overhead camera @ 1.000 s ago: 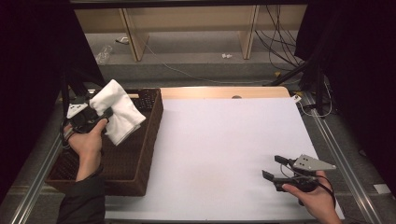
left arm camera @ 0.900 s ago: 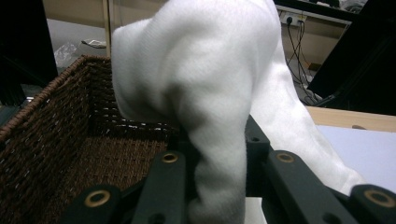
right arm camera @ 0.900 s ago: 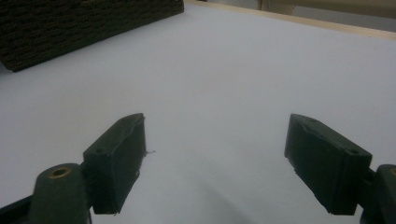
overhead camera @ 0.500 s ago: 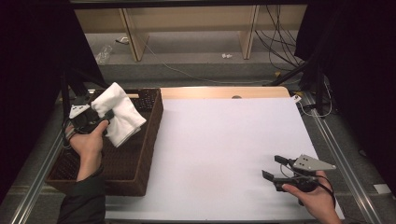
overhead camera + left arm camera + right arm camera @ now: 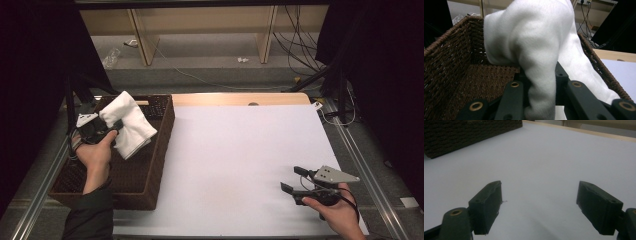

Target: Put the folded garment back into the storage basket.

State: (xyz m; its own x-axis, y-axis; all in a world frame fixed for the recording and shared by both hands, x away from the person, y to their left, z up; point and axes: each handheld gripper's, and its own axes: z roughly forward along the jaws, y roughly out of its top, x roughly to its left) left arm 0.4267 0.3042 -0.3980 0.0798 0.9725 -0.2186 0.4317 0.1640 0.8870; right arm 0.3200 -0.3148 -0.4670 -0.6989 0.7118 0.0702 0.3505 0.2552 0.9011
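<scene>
A white folded cloth (image 5: 127, 124) hangs over the dark wicker basket (image 5: 158, 150) at the table's left, pinched in my left gripper (image 5: 116, 126). In the left gripper view the cloth (image 5: 536, 50) drapes over both black jaws and hides their tips, with the basket's woven floor (image 5: 481, 80) beneath. My right gripper (image 5: 293, 179) rests low over the white tabletop near the front right, held by a hand. Its jaws stand wide apart in the right gripper view, with nothing between the right gripper's (image 5: 539, 205) fingers.
The white table sheet (image 5: 240, 160) spreads between the basket and the right hand. A wooden strip (image 5: 240, 99) runs along the table's far edge. Metal rails (image 5: 350, 140) flank the table. Cables (image 5: 295, 30) lie on the floor behind. The basket's side (image 5: 461, 132) shows far left in the right gripper view.
The left hand has shifted slightly left and back with the cloth, still above the basket. The right gripper has stayed where it was.
</scene>
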